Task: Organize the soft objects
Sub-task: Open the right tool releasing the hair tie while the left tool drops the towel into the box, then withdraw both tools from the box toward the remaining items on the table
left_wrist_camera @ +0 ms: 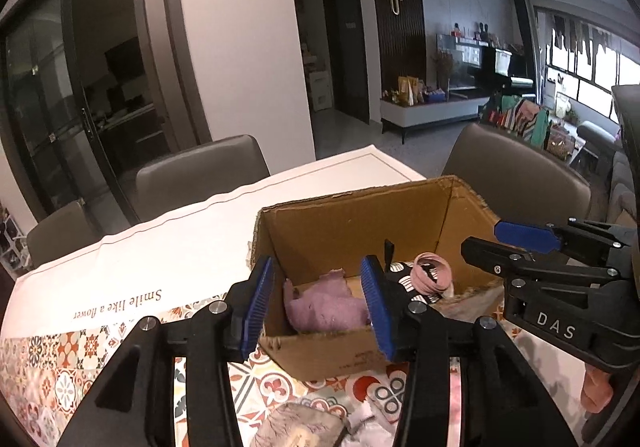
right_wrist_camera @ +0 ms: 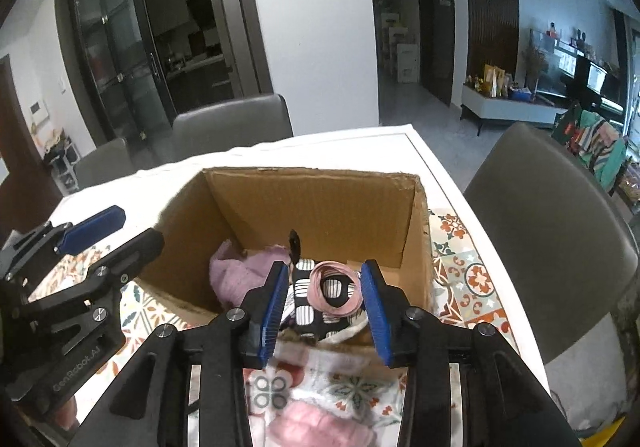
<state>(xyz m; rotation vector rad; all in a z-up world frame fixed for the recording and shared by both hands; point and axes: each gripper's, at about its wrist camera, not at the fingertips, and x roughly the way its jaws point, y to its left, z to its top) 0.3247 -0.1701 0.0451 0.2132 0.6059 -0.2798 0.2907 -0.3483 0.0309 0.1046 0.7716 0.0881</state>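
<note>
Lilac cloth (left_wrist_camera: 328, 307) in cardboard box (left_wrist_camera: 352, 219), patterned tablecloth (left_wrist_camera: 80, 359), grey chairs (left_wrist_camera: 200, 171)

A cardboard box (right_wrist_camera: 320, 207) stands on the bench (left_wrist_camera: 160, 231), just ahead of both sets of jaws. In it, a towel (right_wrist_camera: 240, 271) lies ahead of the left jaws, a patterned cloth (right_wrist_camera: 312, 311) and a coiled band (right_wrist_camera: 336, 287) ahead of the right jaws. Chairs (right_wrist_camera: 232, 127) stand behind the bench.

The bench (right_wrist_camera: 448, 163) has a tiled-pattern cloth (right_wrist_camera: 472, 279) over it, cardboard box (right_wrist_camera: 320, 203) sitting mid-frame, pink fabric (right_wrist_camera: 320, 427) bottom centre.
</note>
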